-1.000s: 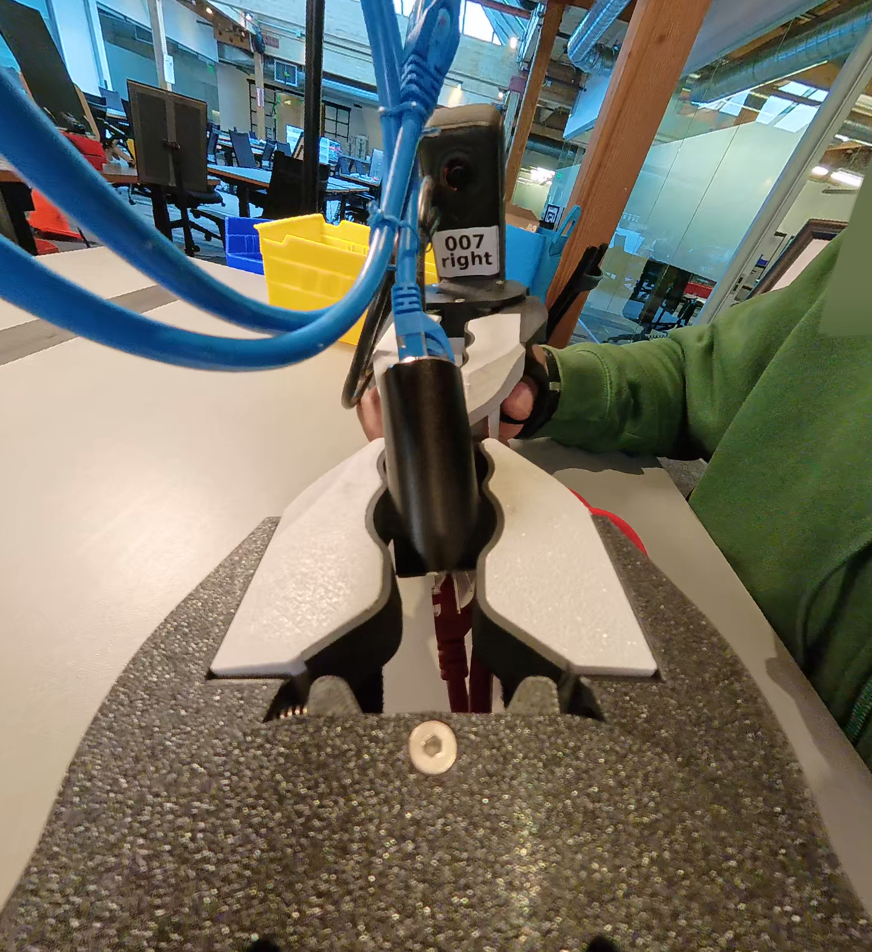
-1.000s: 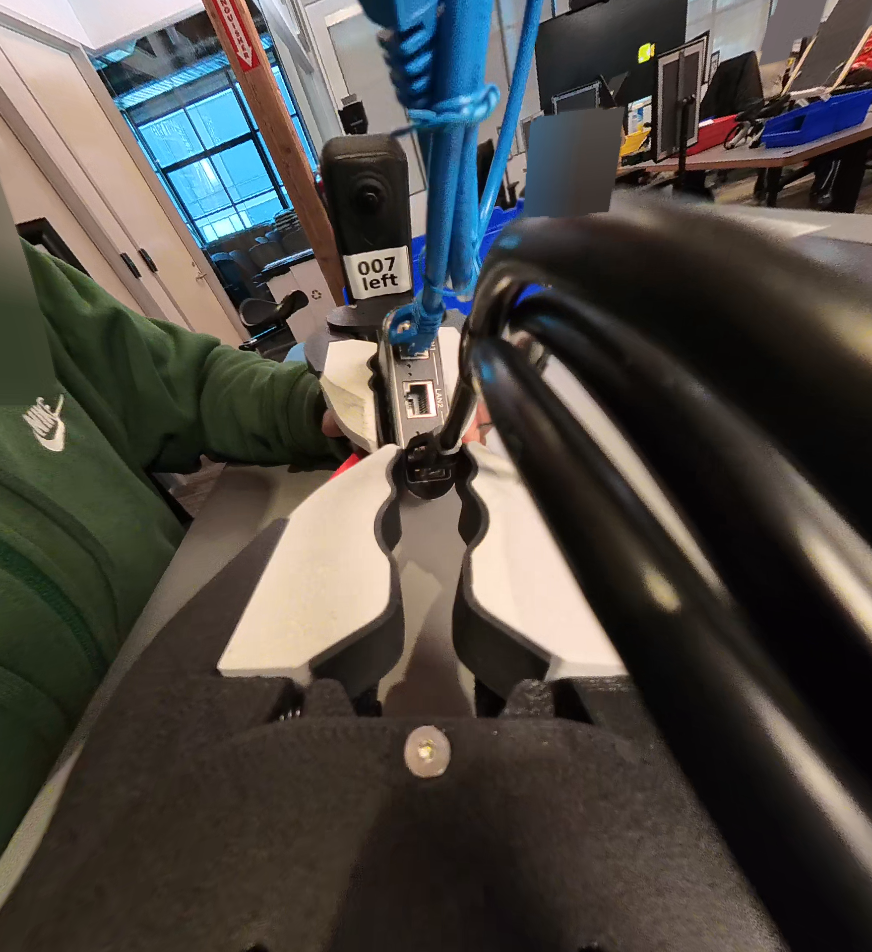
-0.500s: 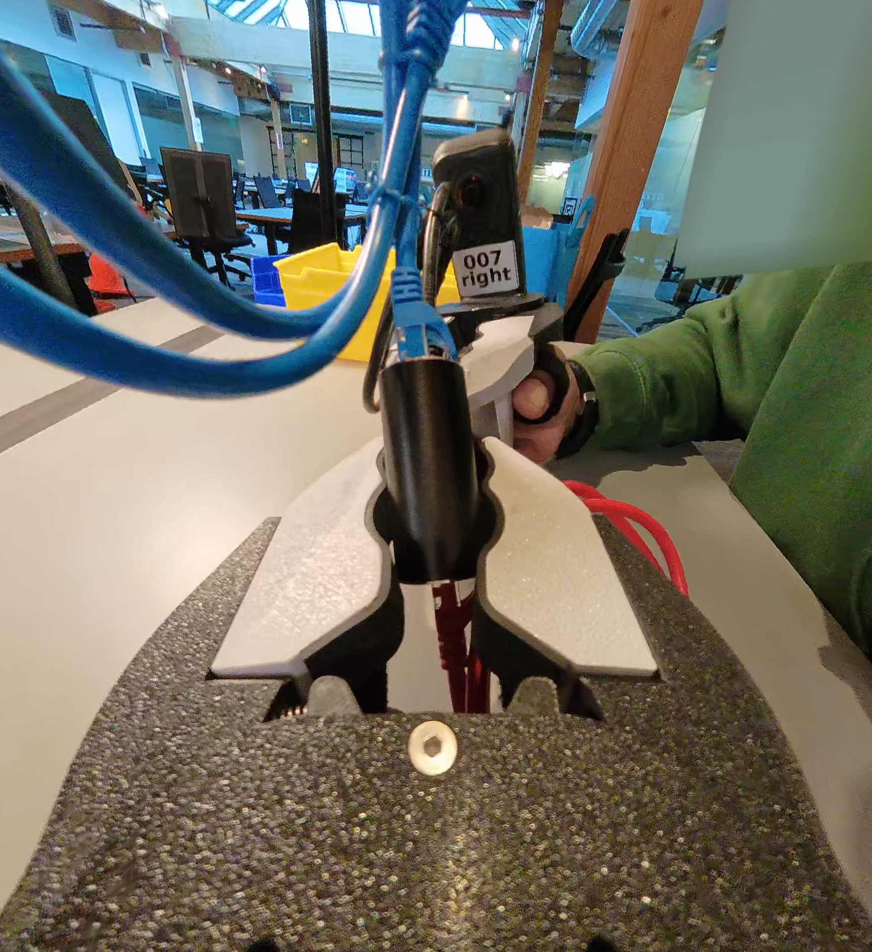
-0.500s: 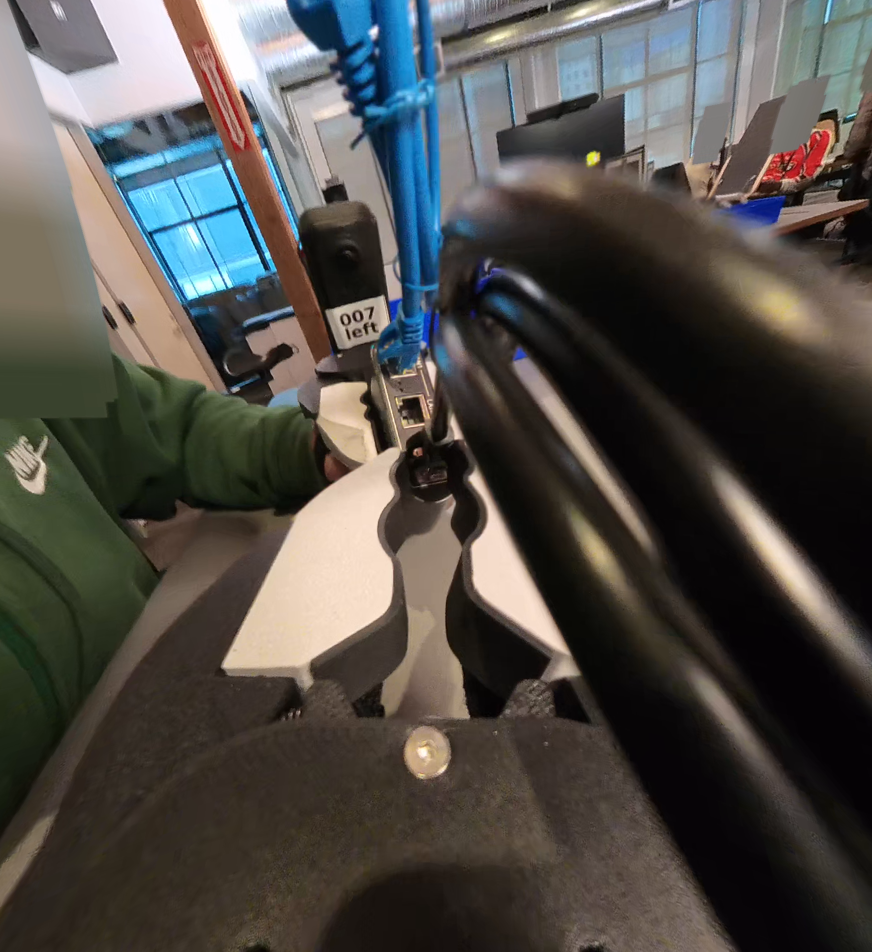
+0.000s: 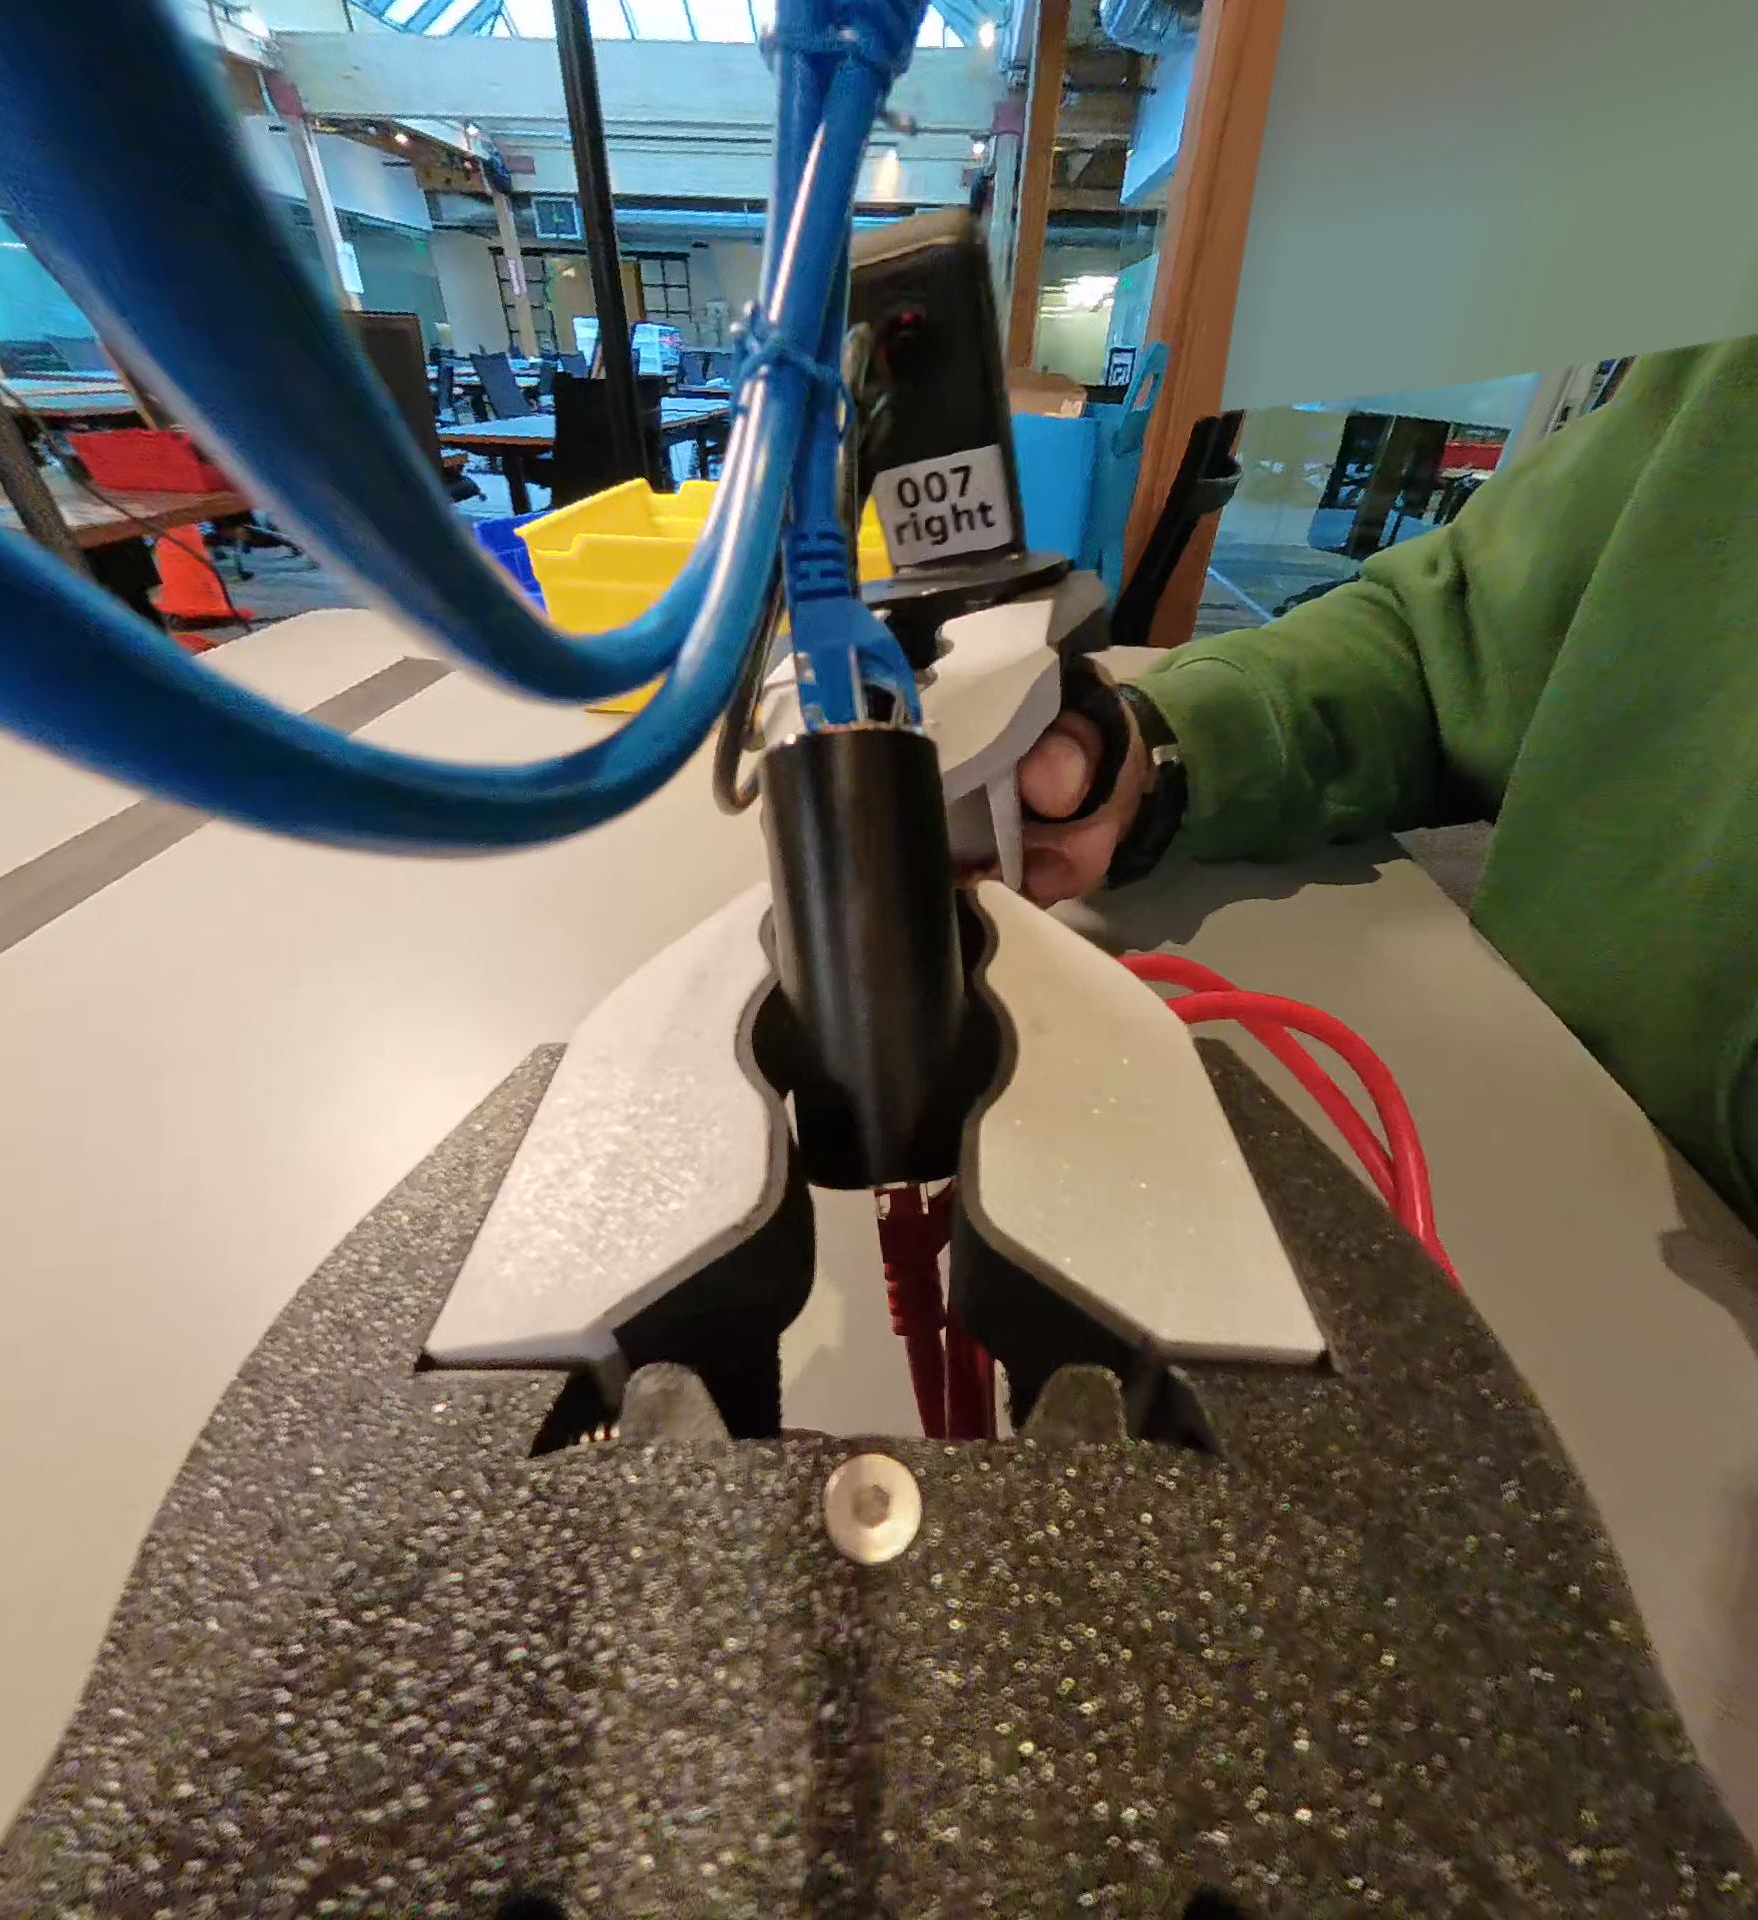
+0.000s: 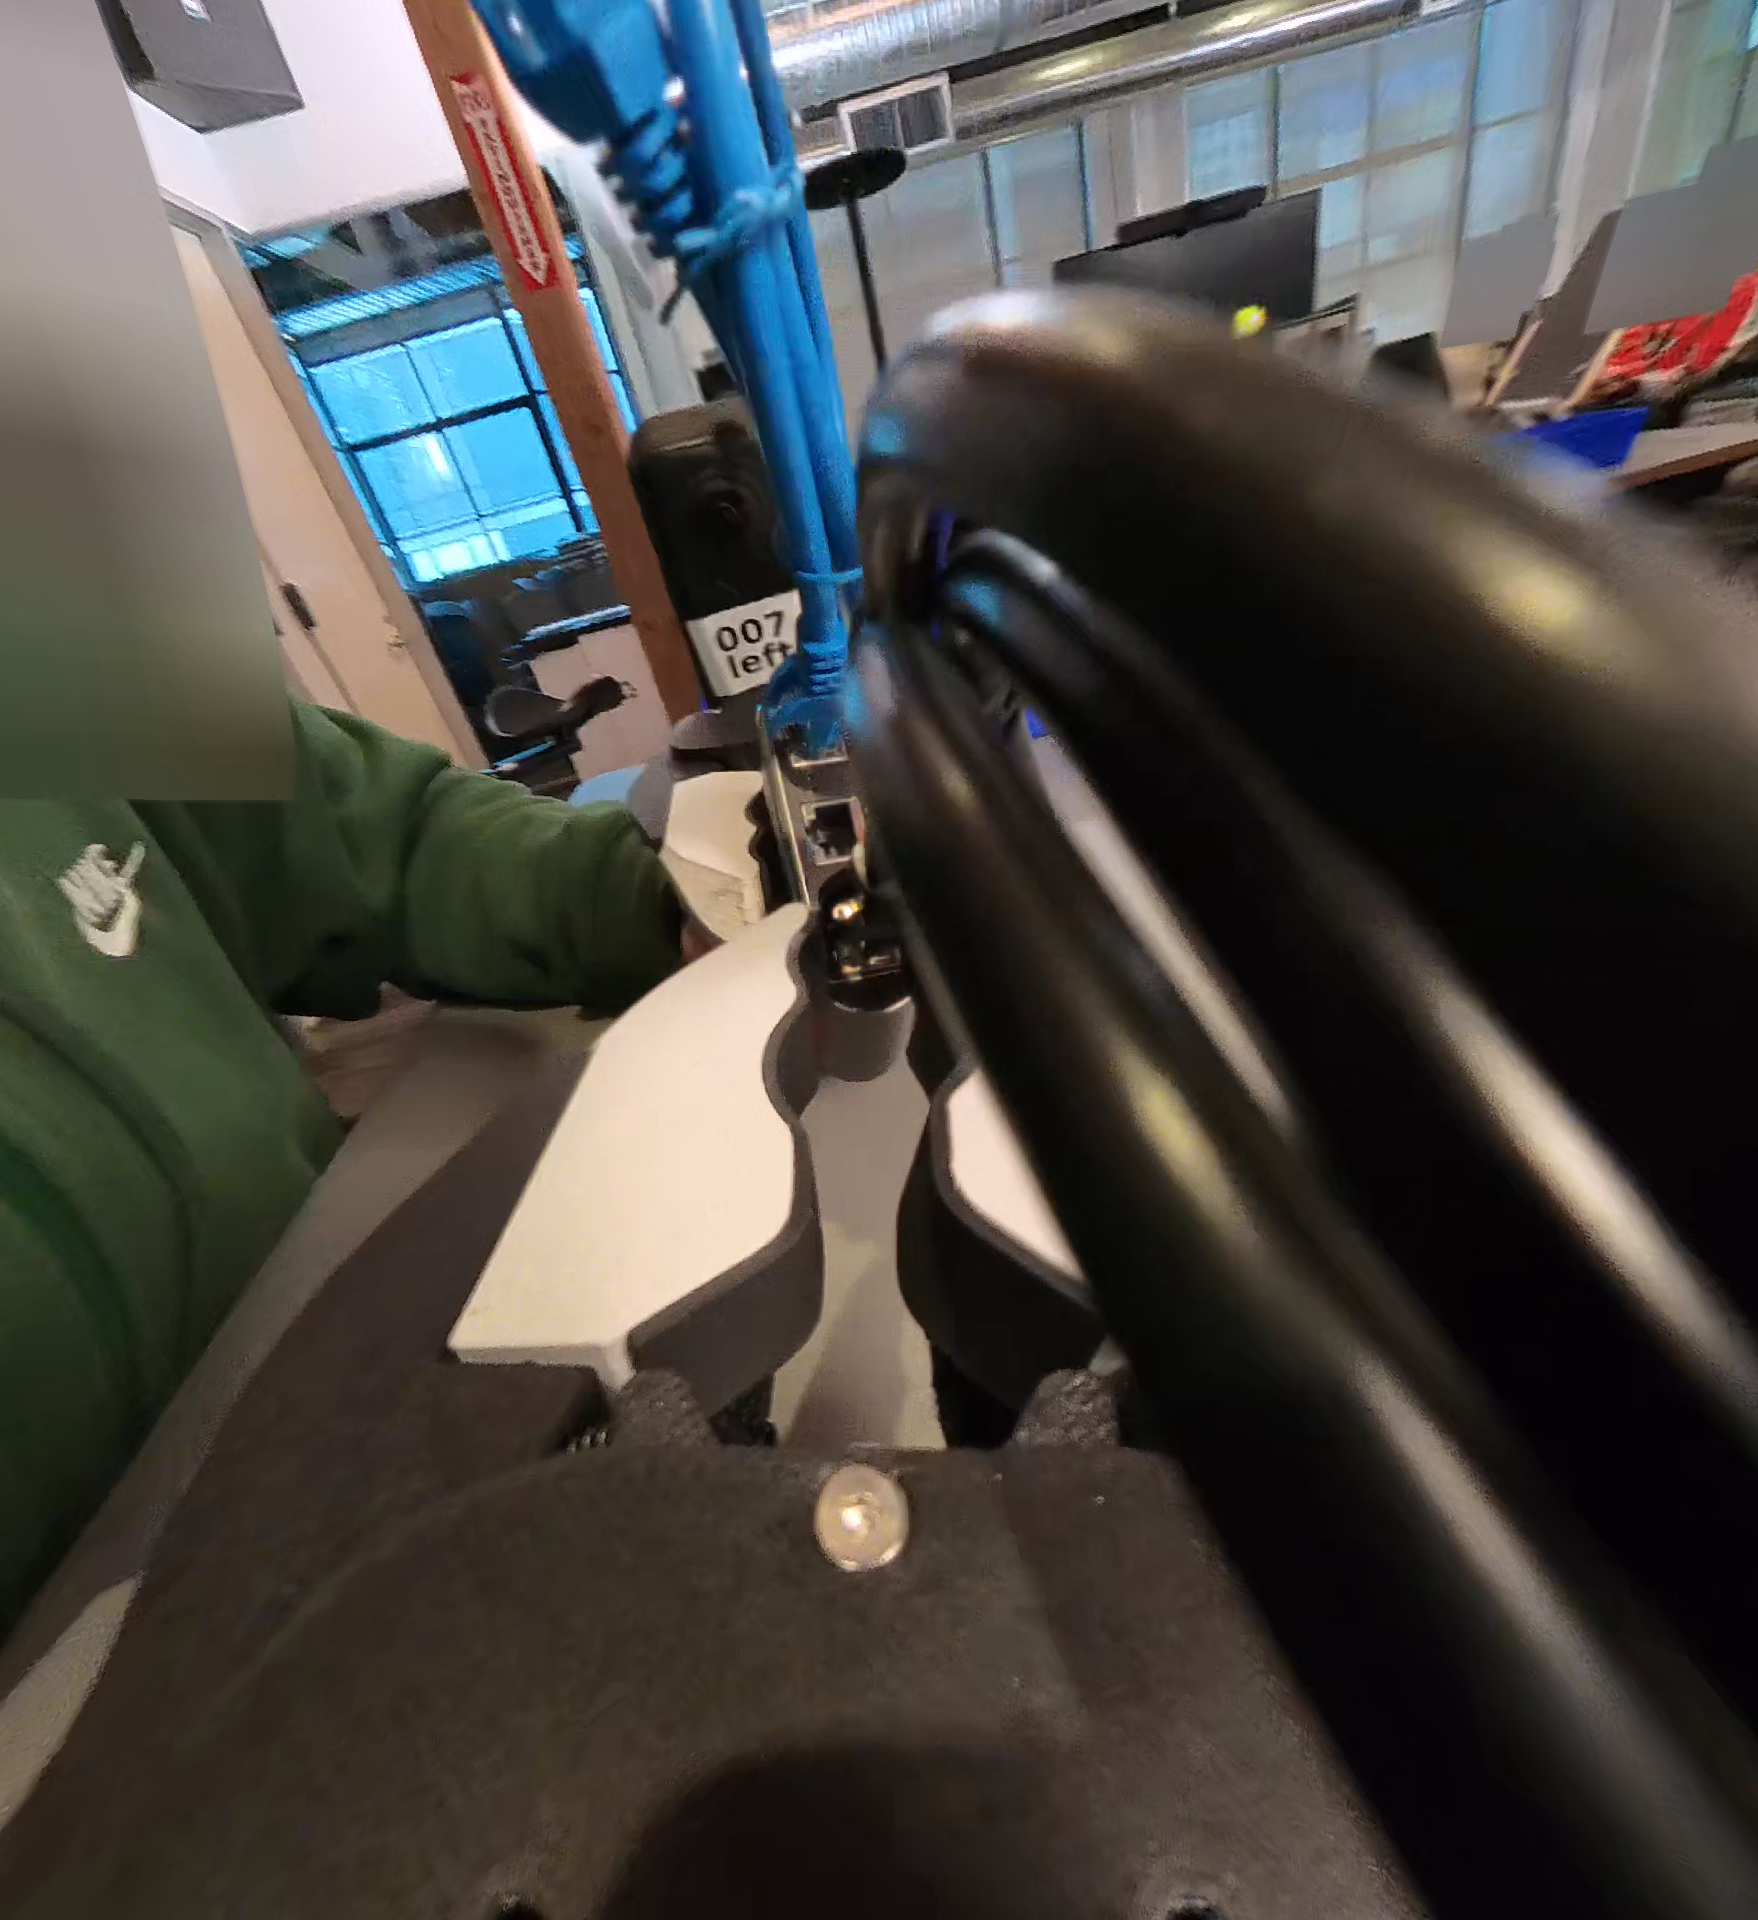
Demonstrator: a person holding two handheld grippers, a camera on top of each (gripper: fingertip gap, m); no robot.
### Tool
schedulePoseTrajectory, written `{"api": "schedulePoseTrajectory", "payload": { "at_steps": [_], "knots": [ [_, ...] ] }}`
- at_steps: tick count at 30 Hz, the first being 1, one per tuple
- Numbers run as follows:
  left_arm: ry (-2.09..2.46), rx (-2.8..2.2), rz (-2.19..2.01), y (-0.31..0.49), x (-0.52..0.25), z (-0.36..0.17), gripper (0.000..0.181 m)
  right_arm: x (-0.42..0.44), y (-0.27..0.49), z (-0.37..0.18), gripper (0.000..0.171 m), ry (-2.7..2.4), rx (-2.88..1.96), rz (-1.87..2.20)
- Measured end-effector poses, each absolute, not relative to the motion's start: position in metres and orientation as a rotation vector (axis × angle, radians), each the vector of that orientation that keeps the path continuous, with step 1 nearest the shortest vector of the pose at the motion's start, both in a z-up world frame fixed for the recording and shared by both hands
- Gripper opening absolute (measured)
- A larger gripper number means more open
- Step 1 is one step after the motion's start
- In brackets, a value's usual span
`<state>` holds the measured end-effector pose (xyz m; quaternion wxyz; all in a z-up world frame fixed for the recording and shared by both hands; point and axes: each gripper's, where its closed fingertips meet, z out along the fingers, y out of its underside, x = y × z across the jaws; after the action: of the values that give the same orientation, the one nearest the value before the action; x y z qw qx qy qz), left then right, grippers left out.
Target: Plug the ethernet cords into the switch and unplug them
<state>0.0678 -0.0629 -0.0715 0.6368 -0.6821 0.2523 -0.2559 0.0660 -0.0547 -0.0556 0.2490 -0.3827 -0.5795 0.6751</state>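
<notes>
The switch (image 5: 870,966), a slim black box, stands on end above the tabletop (image 5: 231,1091), clamped between the two pale fingers of the left gripper (image 5: 870,935). A blue ethernet cord (image 5: 833,623) is seated in its top end, its slack looping out toward the tabletop's left edge, and a red cord (image 5: 916,1278) hangs from the bottom end, trailing toward the right edge beside a green sleeve (image 5: 1374,707).

In the right wrist view the right gripper (image 6: 859,971) has its fingers pressed on a black plug (image 6: 859,951) just below the switch's empty port (image 6: 831,831), while the black cord (image 6: 1218,987) arcs thickly across the lens and hides much of the right finger.

The step in hand looks like seating this black plug. To do it well, the left grip should stay firm so the switch does not twist, and the plug should be squared to the empty port before it is pushed straight in. The stiff black loop may tug the plug sideways, and the neighbouring blue plug leaves little room.
</notes>
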Motion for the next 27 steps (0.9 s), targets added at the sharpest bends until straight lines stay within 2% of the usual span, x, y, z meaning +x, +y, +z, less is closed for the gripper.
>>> {"api": "schedulePoseTrajectory", "payload": {
  "at_steps": [6,12,18,23,25,27],
  "knots": [
    [0.578,-1.614,-0.519,-0.058,0.061,-0.079,0.028,0.059,-0.049,-0.063,0.010,-1.631,-1.061,1.550],
    [0.588,-1.615,-0.536,-0.059,0.063,-0.079,0.028,0.061,-0.050,-0.063,0.014,-1.568,-1.225,1.921],
    [0.592,-1.652,-0.498,-0.057,0.061,-0.085,0.028,0.060,-0.048,-0.064,0.014,-1.681,-1.080,1.480],
    [0.579,-1.644,-0.545,-0.057,0.064,-0.082,0.029,0.061,-0.048,-0.061,0.013,-1.547,-1.265,1.929],
    [0.579,-1.638,-0.553,-0.058,0.064,-0.082,0.029,0.061,-0.049,-0.060,0.013,-1.521,-1.282,1.995],
    [0.582,-1.642,-0.550,-0.058,0.064,-0.082,0.029,0.061,-0.049,-0.061,0.012,-1.557,-1.236,1.892]
  ]
}}
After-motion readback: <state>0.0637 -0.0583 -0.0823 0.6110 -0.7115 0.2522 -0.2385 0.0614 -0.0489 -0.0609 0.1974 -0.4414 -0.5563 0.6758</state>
